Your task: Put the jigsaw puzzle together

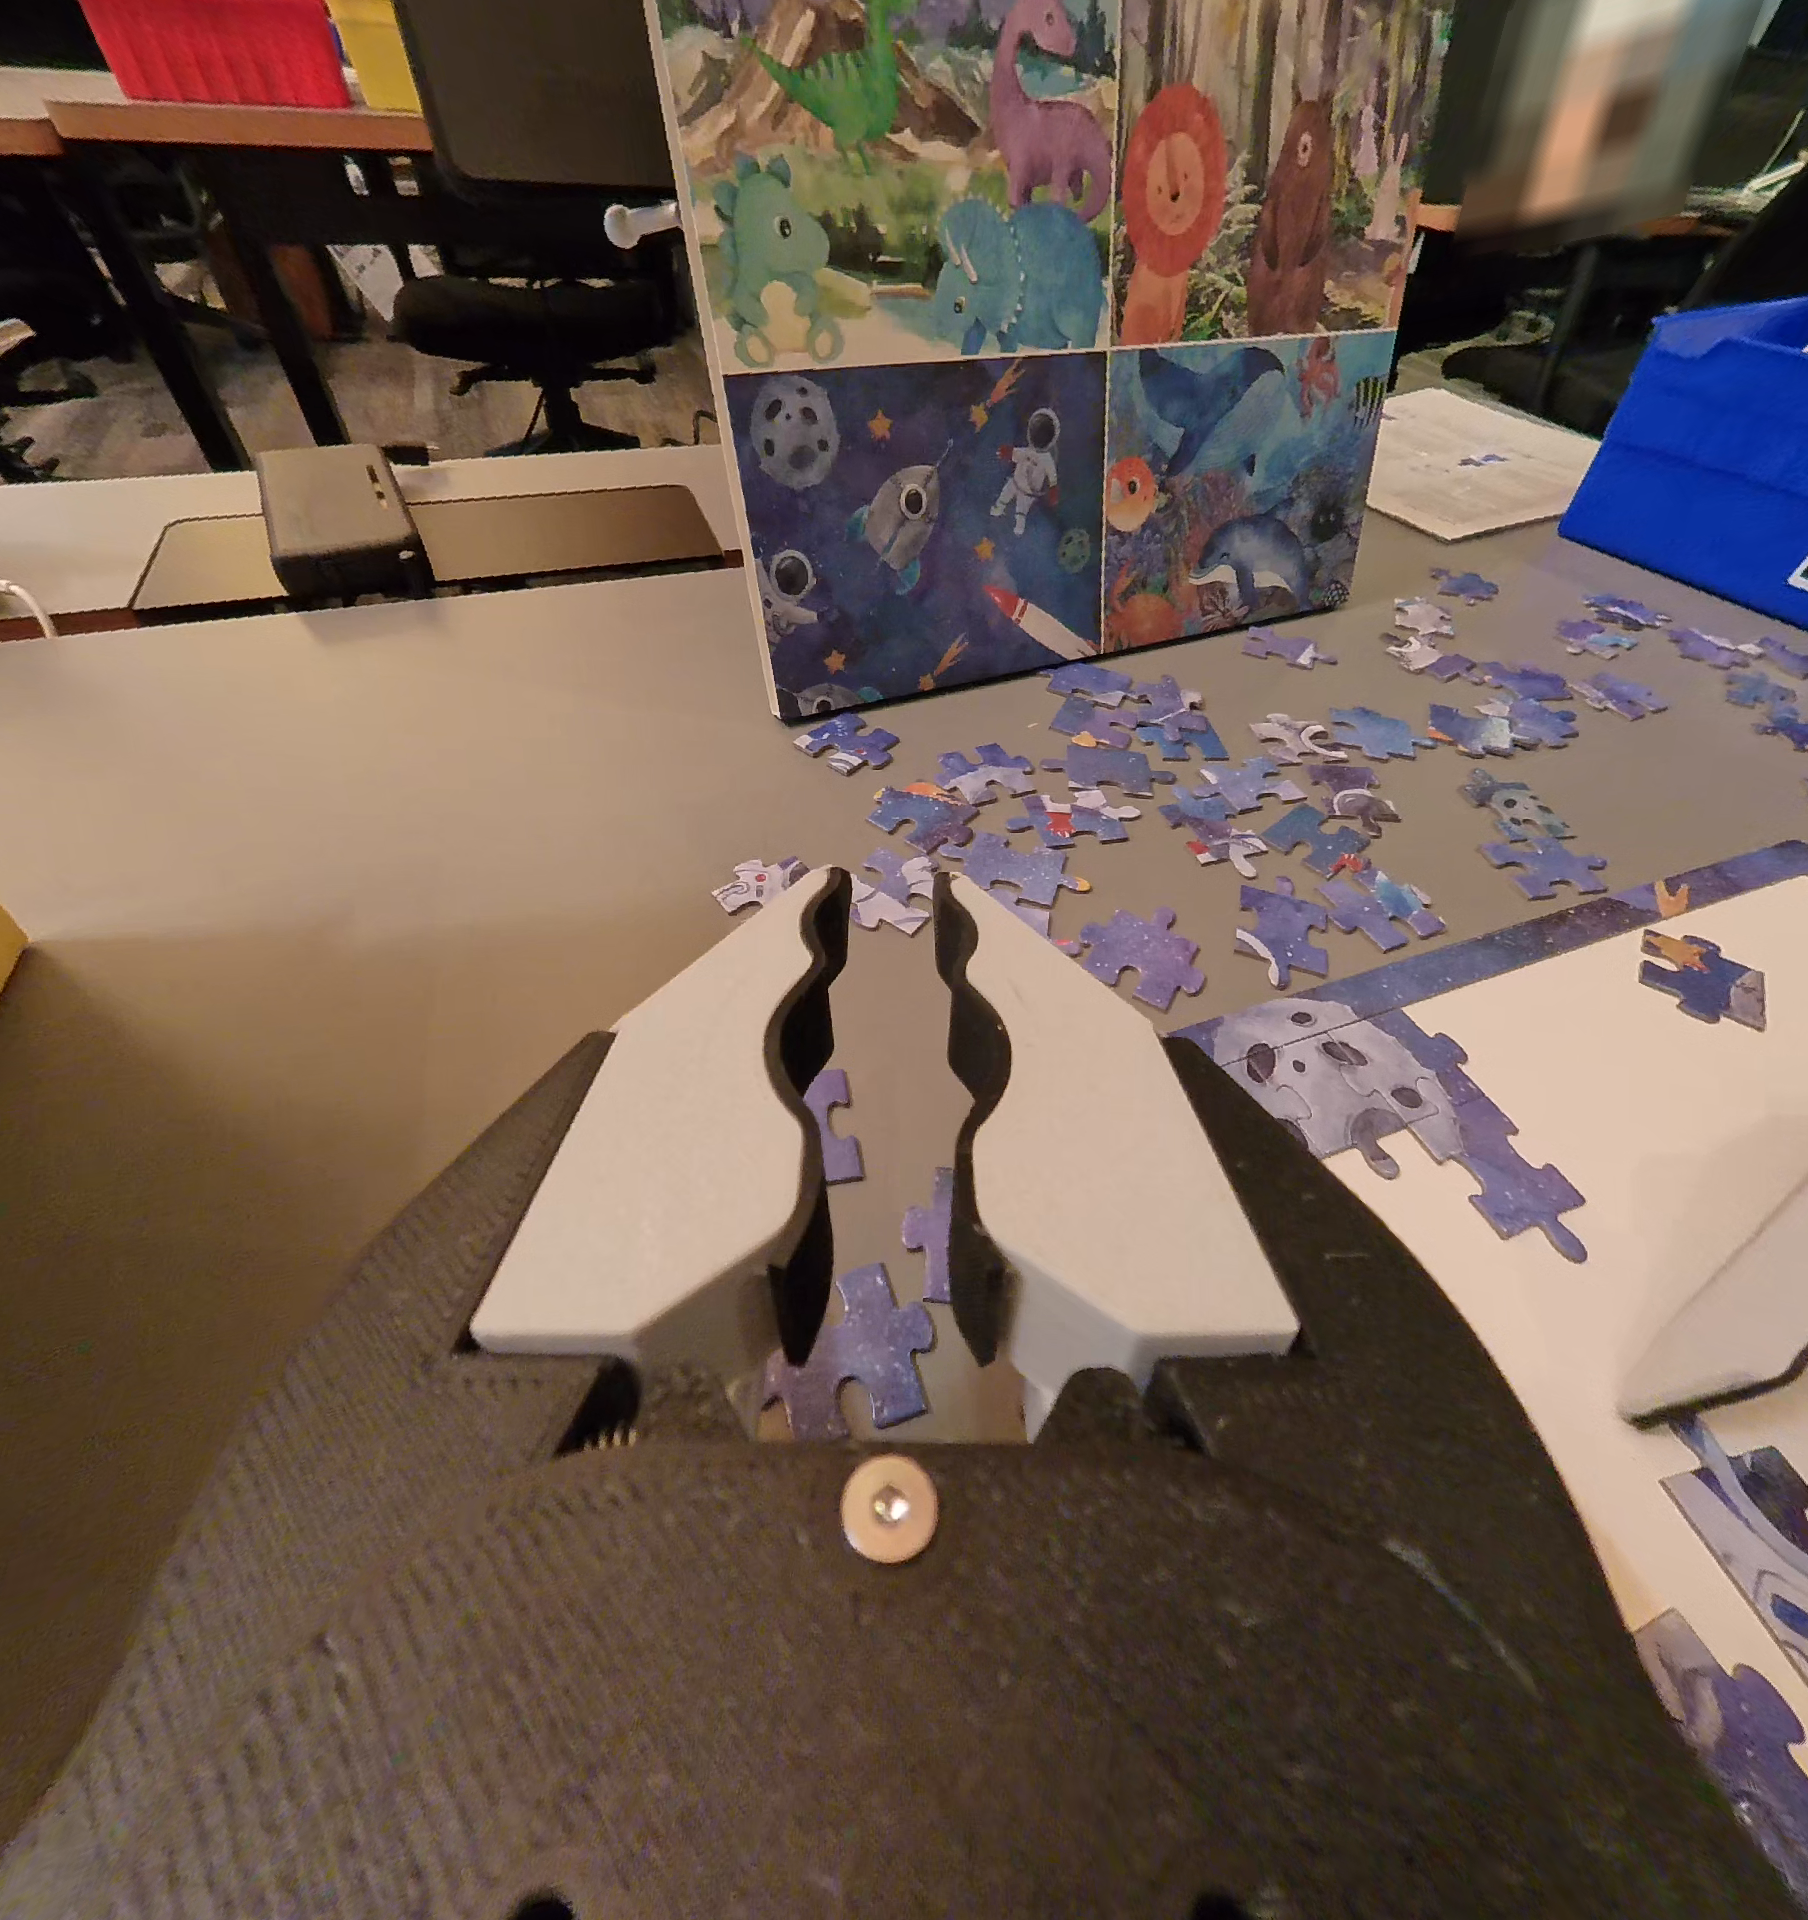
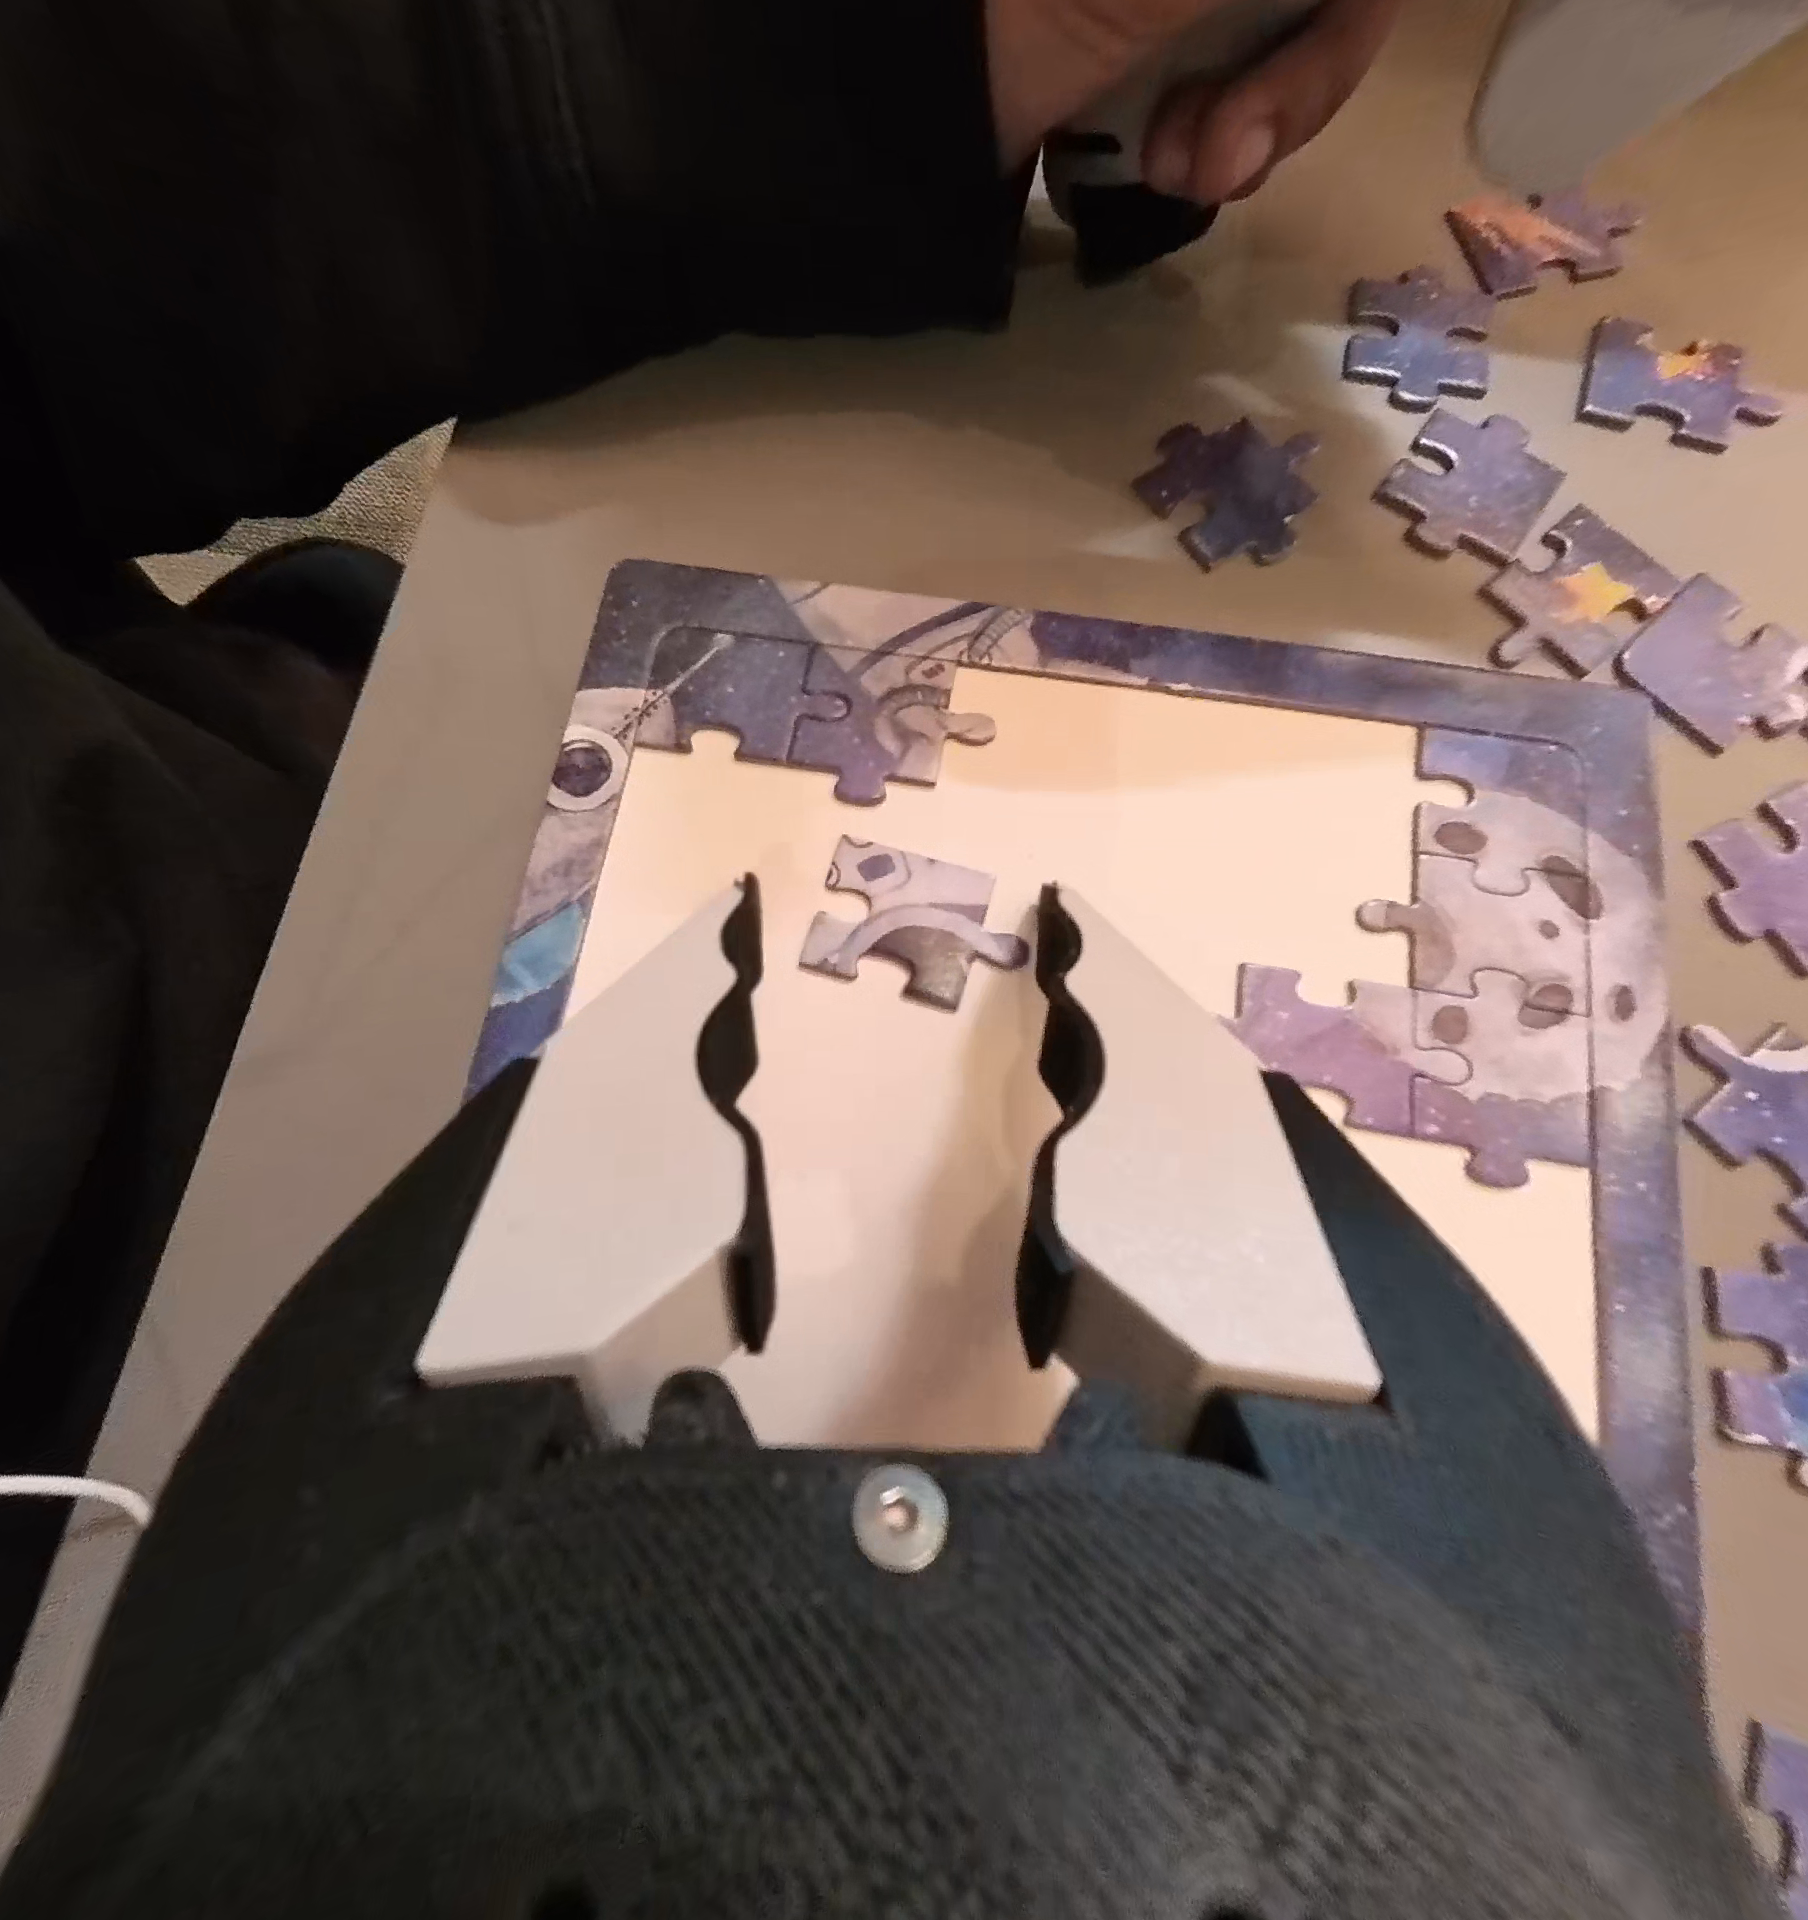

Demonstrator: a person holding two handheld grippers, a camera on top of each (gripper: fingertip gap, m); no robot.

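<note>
**Left and right wrist views.** Your right tool hung over the puzzle tray with its fingers spread wide. A pale grey puzzle piece lay flat on the tray's cream floor between the fingertips. The left pad stood clear of the piece. The piece's right-hand tab lay just beside the right pad, and contact there could not be told. Neither pad pressed on it, so nothing was in the grasp.

The piece sat loose, apart from the two joined corner pieces at the far left of the tray. It was also well apart from the moon cluster fitted along the right side.

Your left tool hovered over the grey tabletop, its fingers only narrowly parted and pinching nothing. The purple pieces seen through the gap lay on the surface beneath. Scattered loose pieces spread from its tips to the far right, before the upright picture box. A blue bin stood at the far right.

**Handling note (a judgement).** The grey piece was thin and lay flat, so it offered your pads only its edges. It also sat off-centre, towards the right pad. You would have done well to centre the tool, keep the tips low and level, and bring the pads onto straight edges rather than the tab.
</note>
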